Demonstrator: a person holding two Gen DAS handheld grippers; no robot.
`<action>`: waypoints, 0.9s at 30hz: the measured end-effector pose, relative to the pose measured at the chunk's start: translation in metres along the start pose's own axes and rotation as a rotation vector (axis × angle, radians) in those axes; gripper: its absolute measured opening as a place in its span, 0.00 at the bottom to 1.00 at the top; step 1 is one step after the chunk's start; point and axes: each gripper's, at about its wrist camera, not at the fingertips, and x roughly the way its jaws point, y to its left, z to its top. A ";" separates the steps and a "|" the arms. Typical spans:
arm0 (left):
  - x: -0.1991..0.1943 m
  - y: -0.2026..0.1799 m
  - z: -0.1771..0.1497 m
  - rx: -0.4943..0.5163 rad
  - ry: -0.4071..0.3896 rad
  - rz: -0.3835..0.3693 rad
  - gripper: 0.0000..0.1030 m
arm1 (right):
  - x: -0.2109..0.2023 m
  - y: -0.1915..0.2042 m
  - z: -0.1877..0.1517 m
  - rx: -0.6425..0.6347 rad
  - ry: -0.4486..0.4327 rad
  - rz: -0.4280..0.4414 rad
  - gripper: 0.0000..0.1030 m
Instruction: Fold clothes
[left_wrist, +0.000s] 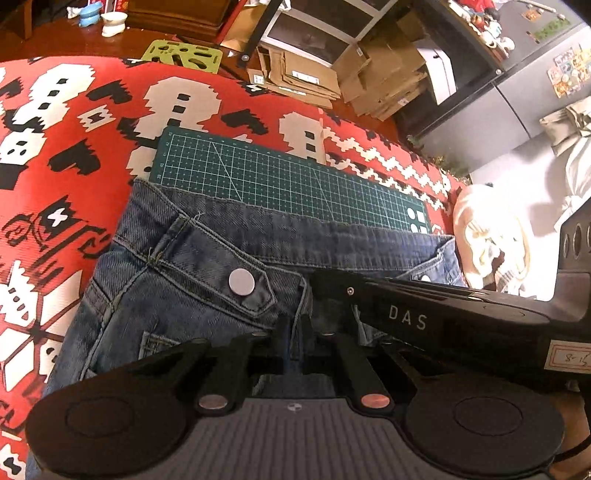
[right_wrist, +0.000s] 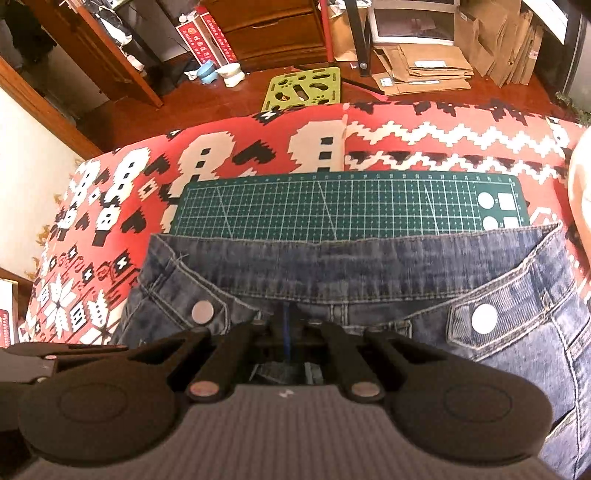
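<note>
Where the left wrist camera looked down, the jeans (left_wrist: 192, 258) lay on a green cutting mat (left_wrist: 280, 177) over the red patterned cloth (left_wrist: 55, 122), and the left gripper (left_wrist: 293, 332) had its jaws pressed together on a fold of denim near the fly. The right gripper's body (left_wrist: 424, 317) crossed close beside it. From the right wrist camera, the right gripper (right_wrist: 286, 332) was likewise pinching denim below the waistband (right_wrist: 351, 258). The fabric looked heavy, thick and limp; I judged the stitched waistband the surest hold.
</note>
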 end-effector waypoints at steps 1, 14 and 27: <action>0.000 0.000 0.001 -0.003 -0.001 0.002 0.04 | -0.002 -0.001 0.002 0.008 -0.002 0.009 0.00; -0.003 0.011 0.004 -0.011 0.026 0.029 0.03 | -0.008 0.015 0.001 -0.012 0.037 0.073 0.01; -0.023 0.029 0.005 -0.060 -0.014 0.037 0.03 | -0.004 0.037 0.009 -0.068 0.020 0.100 0.01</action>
